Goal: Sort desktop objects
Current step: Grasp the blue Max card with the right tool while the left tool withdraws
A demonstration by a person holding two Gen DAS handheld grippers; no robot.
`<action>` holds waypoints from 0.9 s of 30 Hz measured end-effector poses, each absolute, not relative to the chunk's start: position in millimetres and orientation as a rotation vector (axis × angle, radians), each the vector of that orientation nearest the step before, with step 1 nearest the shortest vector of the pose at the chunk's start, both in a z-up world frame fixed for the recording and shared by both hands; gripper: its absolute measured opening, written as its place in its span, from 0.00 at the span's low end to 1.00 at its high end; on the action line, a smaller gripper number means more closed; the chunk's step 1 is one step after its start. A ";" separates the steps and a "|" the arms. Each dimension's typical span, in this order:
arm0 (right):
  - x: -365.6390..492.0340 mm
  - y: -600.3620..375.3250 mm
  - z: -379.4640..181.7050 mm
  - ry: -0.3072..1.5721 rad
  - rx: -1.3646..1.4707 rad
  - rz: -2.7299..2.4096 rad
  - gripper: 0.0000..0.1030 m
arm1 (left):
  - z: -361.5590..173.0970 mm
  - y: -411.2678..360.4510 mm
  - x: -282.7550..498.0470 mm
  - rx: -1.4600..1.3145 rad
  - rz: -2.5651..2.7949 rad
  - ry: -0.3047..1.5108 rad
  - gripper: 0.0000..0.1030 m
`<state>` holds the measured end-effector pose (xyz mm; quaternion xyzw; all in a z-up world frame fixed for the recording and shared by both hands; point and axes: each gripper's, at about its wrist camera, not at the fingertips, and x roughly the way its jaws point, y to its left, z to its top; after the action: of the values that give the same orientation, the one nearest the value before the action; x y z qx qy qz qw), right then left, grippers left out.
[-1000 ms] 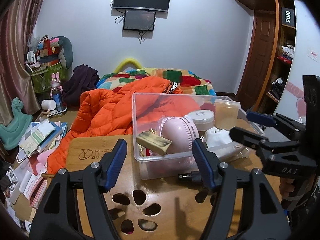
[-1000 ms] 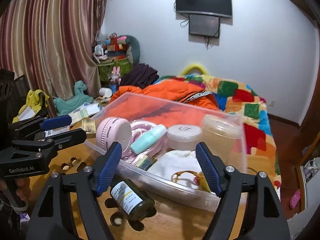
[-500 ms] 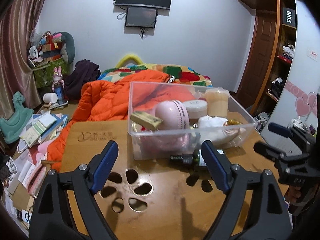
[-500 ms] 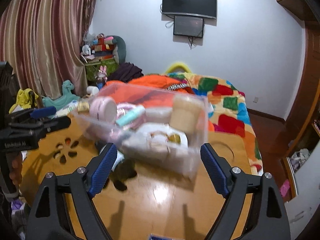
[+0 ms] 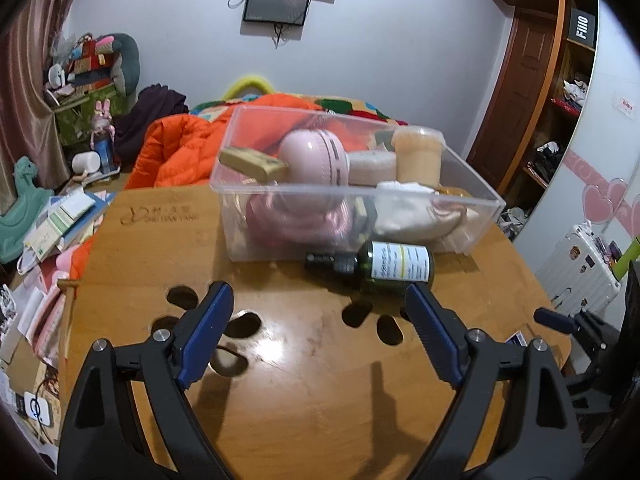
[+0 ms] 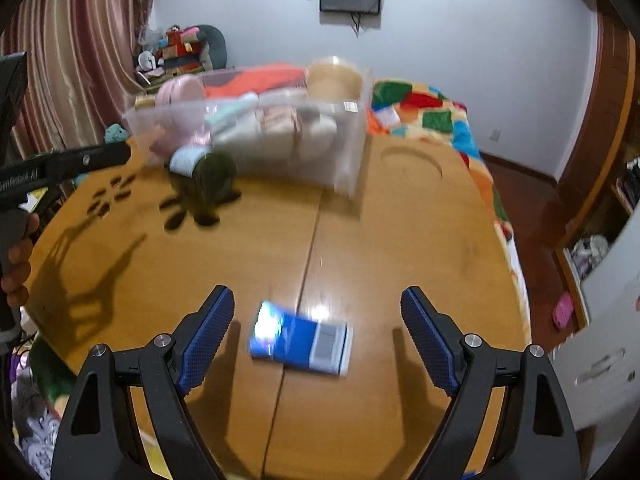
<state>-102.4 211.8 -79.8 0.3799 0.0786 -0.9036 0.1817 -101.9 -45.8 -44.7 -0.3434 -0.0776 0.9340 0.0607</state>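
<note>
Left claw (image 5: pixel 318 334) spread wide, nothing between the blue pads (image 5: pixel 206 330), hovering low over the wooden tabletop (image 5: pixel 280 400). Just ahead of it and a little right, a dark green bottle (image 5: pixel 394 270) lying on its side, black cap pointing left, white label facing up, touching or nearly touching the front wall of a clear plastic bin (image 5: pixel 472 196). Inside the bin, farther ahead: a pink round gadget (image 5: pixel 316 154), a tan rectangular block (image 5: pixel 254 162) propped on the left rim, a flat white jar (image 5: pixel 370 162), a taller beige jar (image 5: pixel 418 152) at the right back, and a white cloth bundle (image 5: pixel 412 210) at the front right. Flower-shaped cutouts (image 5: pixel 248 322) in the tabletop right between the left claw's fingers and the bottle. Beyond the bin, an orange jacket (image 5: pixel 180 148) heaped on a bed.

Right claw (image 6: pixel 318 334) likewise held wide apart and gripping nothing. Directly between and slightly ahead of its fingers, a small blue box (image 6: pixel 300 340) lying flat on the tabletop, barcode end toward the right finger, blurred by motion. Far ahead and left of this claw, the same bin and bottle, both smeared. At the far left edge, the other tool's black body with a hand (image 6: pixel 16 264) around its handle.
</note>
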 end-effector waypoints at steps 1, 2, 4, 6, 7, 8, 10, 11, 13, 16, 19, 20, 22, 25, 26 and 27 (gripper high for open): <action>-100.5 213.1 -81.7 0.216 1.076 -2.551 0.81 | -46.2 -44.4 -101.8 -1.046 2.822 -0.235 0.86; -98.9 214.1 -83.4 0.214 1.073 -2.556 0.81 | -47.8 -42.8 -102.1 -1.053 2.818 -0.233 0.86; -95.5 214.4 -84.6 0.222 1.054 -2.574 0.81 | -50.6 -36.8 -104.0 -1.070 2.806 -0.223 0.86; -93.3 214.1 -85.4 0.230 1.042 -2.581 0.78 | -52.1 -30.1 -105.7 -1.076 2.800 -0.204 0.86; -92.5 214.6 -86.4 0.223 1.042 -2.579 0.77 | -52.0 -27.8 -106.6 -1.077 2.800 -0.193 0.86; -92.9 215.5 -87.7 0.211 1.049 -2.570 0.74 | -52.1 -25.4 -108.2 -1.078 2.799 -0.182 0.89; -93.9 217.4 -88.5 0.154 1.053 -2.539 0.66 | -52.0 -19.9 -111.6 -1.077 2.790 -0.168 0.90; -94.6 219.1 -88.0 0.142 1.053 -2.538 0.61 | -52.0 -17.1 -113.9 -1.078 2.783 -0.165 0.90; -95.4 219.3 -86.8 0.131 1.047 -2.523 0.51 | -52.3 -13.3 -118.9 -1.083 2.769 -0.171 0.90; -95.9 222.4 -86.5 0.105 1.038 -2.507 0.45 | -54.2 -8.4 -129.1 -1.102 2.753 -0.184 0.90; -96.4 222.9 -86.3 0.097 1.034 -2.502 0.45 | -56.7 -4.9 -138.5 -1.125 2.743 -0.191 0.90; -96.9 223.6 -86.3 0.089 1.034 -2.499 0.45 | -57.2 -4.6 -140.4 -1.129 2.740 -0.195 0.90; -98.7 226.1 -85.7 0.063 1.037 -2.487 0.45 | -57.9 -2.5 -146.2 -1.138 2.731 -0.201 0.90; -101.2 229.6 -85.1 0.026 1.041 -2.476 0.45 | -58.4 1.7 -150.5 -1.145 2.744 -0.178 0.90; -101.4 230.4 -84.8 0.022 1.040 -2.476 0.45 | -58.7 2.9 -151.8 -1.147 2.745 -0.175 0.90; -101.3 231.4 -84.3 0.019 1.038 -2.478 0.45 | -59.1 4.3 -153.5 -1.151 2.744 -0.171 0.90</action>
<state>-101.3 231.4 -84.3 0.3766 0.0067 -0.8985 0.2256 -153.5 4.3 -59.1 -0.3848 -0.0570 0.9177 0.0803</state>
